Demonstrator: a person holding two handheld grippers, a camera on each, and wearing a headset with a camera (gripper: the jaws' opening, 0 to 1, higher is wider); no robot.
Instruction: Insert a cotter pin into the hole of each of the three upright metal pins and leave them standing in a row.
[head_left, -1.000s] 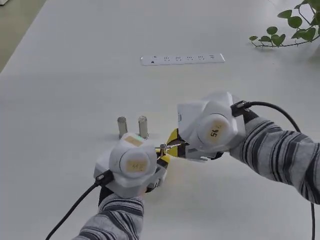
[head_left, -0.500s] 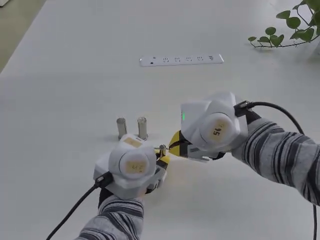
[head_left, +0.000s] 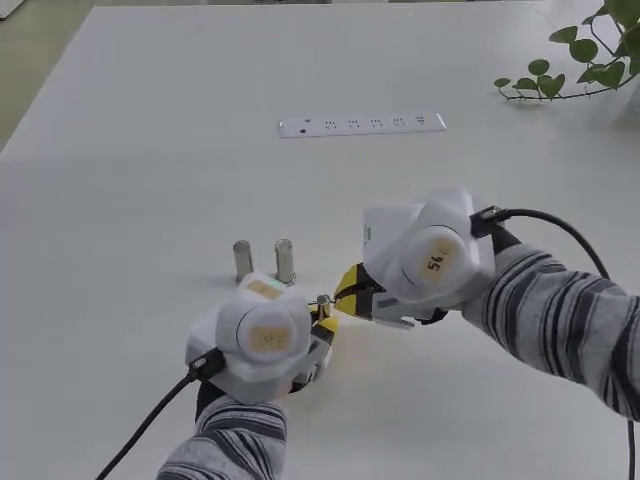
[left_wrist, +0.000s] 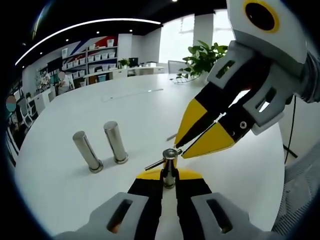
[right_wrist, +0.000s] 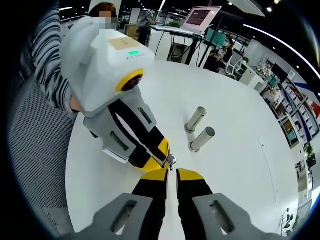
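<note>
My left gripper (left_wrist: 170, 177) is shut on a short metal pin (left_wrist: 170, 167) and holds it upright just above the table. A thin cotter pin (left_wrist: 155, 164) passes through the hole near its top and sticks out on the left. My right gripper (right_wrist: 171, 173) comes in from the right with its yellow tips close together, shut on the cotter pin's other end, almost touching the held pin (right_wrist: 171, 160). In the head view both grippers meet at the held pin (head_left: 322, 300). Two more metal pins (head_left: 242, 260) (head_left: 285, 259) stand upright side by side behind the left gripper (head_left: 322, 322).
A white power strip (head_left: 362, 124) lies farther back on the white table (head_left: 140, 170). A green plant (head_left: 580, 55) trails over the far right corner. Cables run from both grippers toward the person's striped sleeves (head_left: 565, 320).
The right gripper's tips have closed in on the held pin from the right, so less cotter pin shows between them. The left gripper and the two standing pins have stayed put.
</note>
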